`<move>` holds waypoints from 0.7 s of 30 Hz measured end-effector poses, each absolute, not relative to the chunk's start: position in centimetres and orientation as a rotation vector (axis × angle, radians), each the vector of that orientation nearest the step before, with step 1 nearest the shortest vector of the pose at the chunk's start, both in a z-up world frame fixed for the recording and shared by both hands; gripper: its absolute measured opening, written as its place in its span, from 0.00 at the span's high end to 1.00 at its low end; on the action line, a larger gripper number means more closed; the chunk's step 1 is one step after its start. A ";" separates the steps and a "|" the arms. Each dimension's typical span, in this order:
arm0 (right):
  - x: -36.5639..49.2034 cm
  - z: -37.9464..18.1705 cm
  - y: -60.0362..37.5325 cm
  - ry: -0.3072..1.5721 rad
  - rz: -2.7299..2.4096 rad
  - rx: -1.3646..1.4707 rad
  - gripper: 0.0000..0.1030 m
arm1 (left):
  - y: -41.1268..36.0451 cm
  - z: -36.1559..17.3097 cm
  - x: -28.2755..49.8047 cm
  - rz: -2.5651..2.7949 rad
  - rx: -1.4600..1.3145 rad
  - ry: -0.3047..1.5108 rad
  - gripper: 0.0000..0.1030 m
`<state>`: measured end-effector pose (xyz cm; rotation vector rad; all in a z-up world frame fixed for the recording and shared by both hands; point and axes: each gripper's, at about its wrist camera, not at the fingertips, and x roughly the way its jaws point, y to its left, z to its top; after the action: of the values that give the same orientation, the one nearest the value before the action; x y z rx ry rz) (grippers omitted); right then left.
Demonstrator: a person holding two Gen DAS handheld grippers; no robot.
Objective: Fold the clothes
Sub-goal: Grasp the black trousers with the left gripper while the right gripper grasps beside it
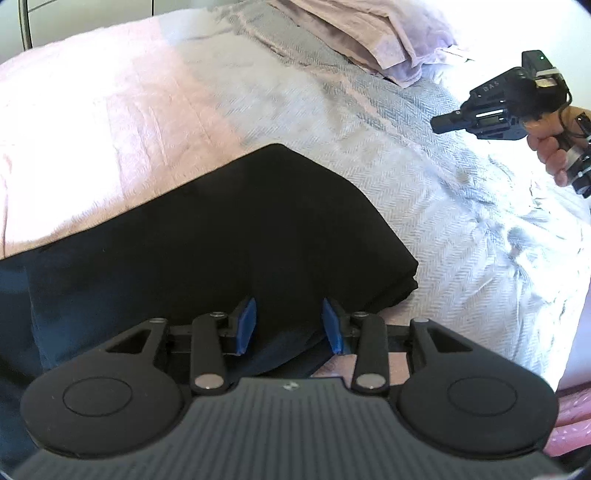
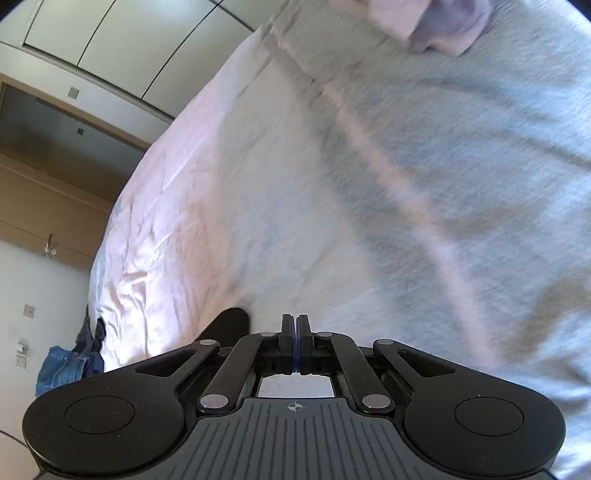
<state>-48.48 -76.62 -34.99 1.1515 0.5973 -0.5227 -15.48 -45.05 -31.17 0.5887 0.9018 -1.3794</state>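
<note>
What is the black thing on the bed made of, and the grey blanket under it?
The black garment looks like soft, matte woven or knit cloth: it lies folded in layers with rounded edges. The grey blanket seems a woven textile, maybe cotton or wool: a zigzag herringbone pattern and wrinkles show.

Bed cover (image 1: 388, 155): grey herringbone, over pink sheet (image 1: 92, 122).
Pillows (image 1: 365, 33): stacked at my far end.
Wardrobe (image 2: 44, 173): brown, beside bed.

The left wrist camera looks steeply down along its tool (image 1: 289, 325), close over the black folded garment (image 1: 207, 229) on the bed (image 1: 332, 122). The right wrist camera, rolled sideways, looks across the grey blanket (image 2: 424, 184) toward the wardrobe (image 2: 48, 177). Both share the blanket and the lilac pillow (image 2: 447, 26).
</note>
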 end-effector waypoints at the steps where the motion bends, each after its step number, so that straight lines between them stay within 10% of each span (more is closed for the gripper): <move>1: -48.2 -34.8 -76.4 0.609 -0.497 1.138 1.00 | -44.9 -31.2 -15.2 -1.368 0.601 0.893 0.65; 6: -43.0 -36.4 -73.2 0.675 -0.313 1.099 0.88 | -42.0 -32.8 -9.8 -1.183 0.669 0.960 0.62; 8: -40.4 -37.6 -71.9 0.712 -0.243 1.083 0.55 | -39.9 -34.0 -7.2 -1.078 0.681 1.007 0.60; 10: -37.9 -38.8 -70.5 0.756 -0.183 1.056 0.44 | -38.8 -33.7 -5.6 -1.016 0.658 1.026 0.56; 21: -41.2 -42.9 -64.5 0.763 -0.234 1.216 0.44 | -48.5 -28.4 -8.9 -1.423 0.668 0.825 0.58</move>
<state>-41.16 -64.48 -42.91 1.2158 0.7630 -0.2338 -8.88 -48.47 -28.37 0.6684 0.8249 -1.4230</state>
